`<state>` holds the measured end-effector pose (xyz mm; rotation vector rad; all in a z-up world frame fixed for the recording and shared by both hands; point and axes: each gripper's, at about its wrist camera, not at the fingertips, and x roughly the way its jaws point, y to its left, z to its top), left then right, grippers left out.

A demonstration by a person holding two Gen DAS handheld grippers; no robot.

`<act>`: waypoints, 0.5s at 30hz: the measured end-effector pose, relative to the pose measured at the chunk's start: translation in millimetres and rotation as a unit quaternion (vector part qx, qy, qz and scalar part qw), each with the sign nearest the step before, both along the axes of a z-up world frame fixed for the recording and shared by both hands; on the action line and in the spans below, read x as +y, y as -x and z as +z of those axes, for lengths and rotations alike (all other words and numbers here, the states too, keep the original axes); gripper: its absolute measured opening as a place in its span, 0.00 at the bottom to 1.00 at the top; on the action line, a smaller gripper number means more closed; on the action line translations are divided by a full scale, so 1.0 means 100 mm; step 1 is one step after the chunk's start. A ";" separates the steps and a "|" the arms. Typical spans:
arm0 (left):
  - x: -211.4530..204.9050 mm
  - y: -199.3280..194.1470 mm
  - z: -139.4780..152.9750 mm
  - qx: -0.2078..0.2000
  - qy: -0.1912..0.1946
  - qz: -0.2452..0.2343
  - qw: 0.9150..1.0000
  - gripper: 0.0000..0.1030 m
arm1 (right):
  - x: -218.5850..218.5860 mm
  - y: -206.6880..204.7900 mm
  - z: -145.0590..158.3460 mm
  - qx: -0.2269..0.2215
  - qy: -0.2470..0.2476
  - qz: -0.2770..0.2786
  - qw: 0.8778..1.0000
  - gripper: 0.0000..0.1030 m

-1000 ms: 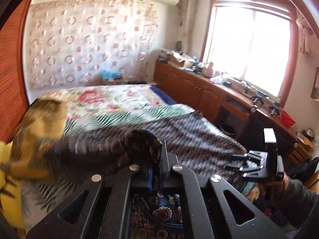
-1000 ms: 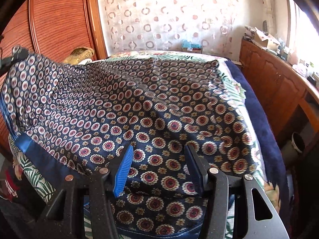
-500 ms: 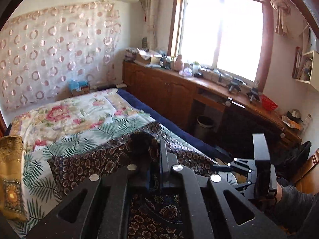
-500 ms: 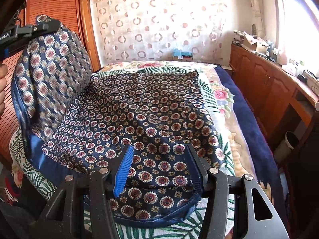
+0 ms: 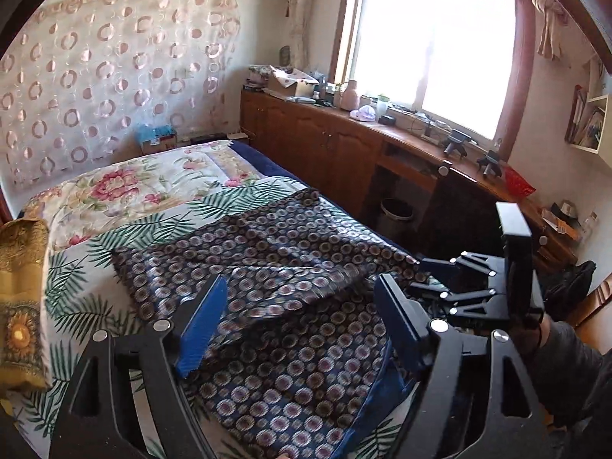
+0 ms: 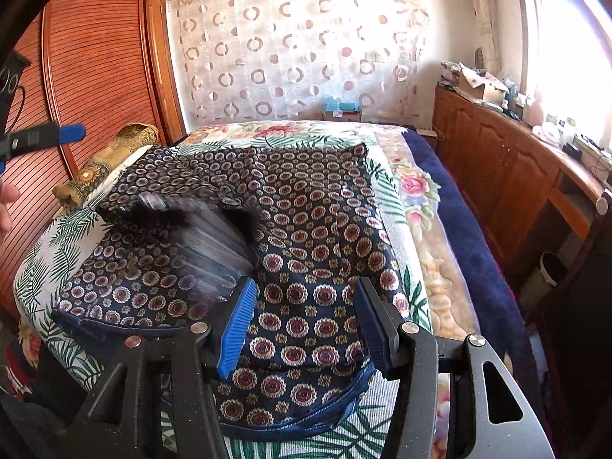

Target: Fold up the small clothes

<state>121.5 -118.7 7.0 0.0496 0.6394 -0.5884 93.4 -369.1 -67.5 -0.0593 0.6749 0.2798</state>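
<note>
The patterned cloth lay folded over itself on the bed. My left gripper and right gripper hovered spread, empty. First fold seemed done; next, I'd pinch its near edge.

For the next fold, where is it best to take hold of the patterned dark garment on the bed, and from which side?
Probably at the blue-trimmed near hem of the patterned garment, which lies flat just under the open right gripper. Come from the near bed edge, low, one finger sliding under the hem; the folded-over flap on its left is still settling, so avoid it.
</note>
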 end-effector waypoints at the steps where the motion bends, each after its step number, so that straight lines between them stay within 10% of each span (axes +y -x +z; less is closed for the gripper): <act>1: 0.04 0.02 -0.02 -0.003 -0.005 0.008 1.000 0.77 | 0.01 0.00 0.02 -0.003 0.001 0.001 1.000 0.54; 15: 0.62 0.12 -0.37 0.015 -0.015 0.086 0.996 0.77 | 0.56 -0.39 -0.02 -0.004 0.056 0.076 0.995 0.54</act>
